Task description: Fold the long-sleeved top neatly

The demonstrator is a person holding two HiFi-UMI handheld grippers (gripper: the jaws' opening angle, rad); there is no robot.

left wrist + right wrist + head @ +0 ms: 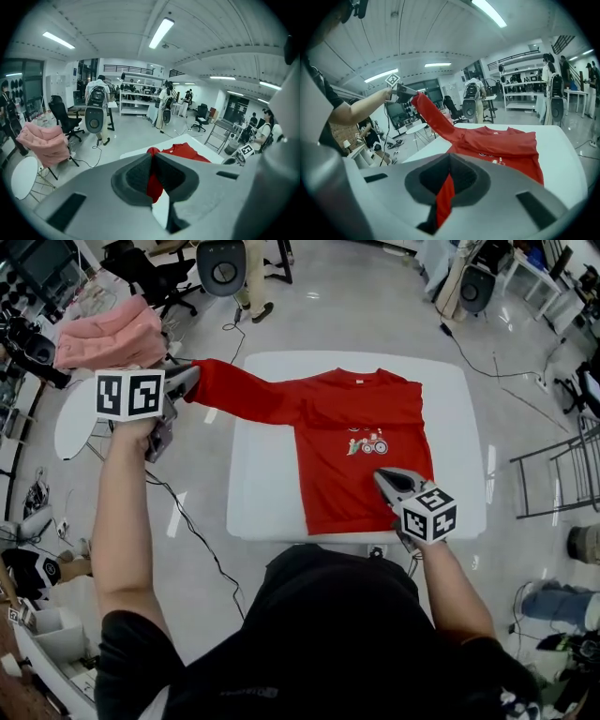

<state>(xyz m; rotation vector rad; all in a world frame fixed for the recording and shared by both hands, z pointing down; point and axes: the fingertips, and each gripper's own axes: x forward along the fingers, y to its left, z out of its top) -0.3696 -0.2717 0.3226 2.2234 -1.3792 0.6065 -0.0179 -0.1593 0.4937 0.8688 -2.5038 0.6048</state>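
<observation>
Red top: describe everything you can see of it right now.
The red top looks like soft knit fabric. It lies front up on the white table, neckline away from the person, with a small graphic print on the chest. One sleeve stretches out past the table's edge, raised, its end pinched in the jaws of the left gripper. The right gripper is shut on the near hem corner. The other sleeve cannot be made out.

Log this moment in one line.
left gripper: shut on sleeve of red long-sleeved top, beyond white table | right gripper: shut on top near hem

Open-plan lab, office chairs [63, 118], shelving racks [136, 96], floor cables [192, 526]
</observation>
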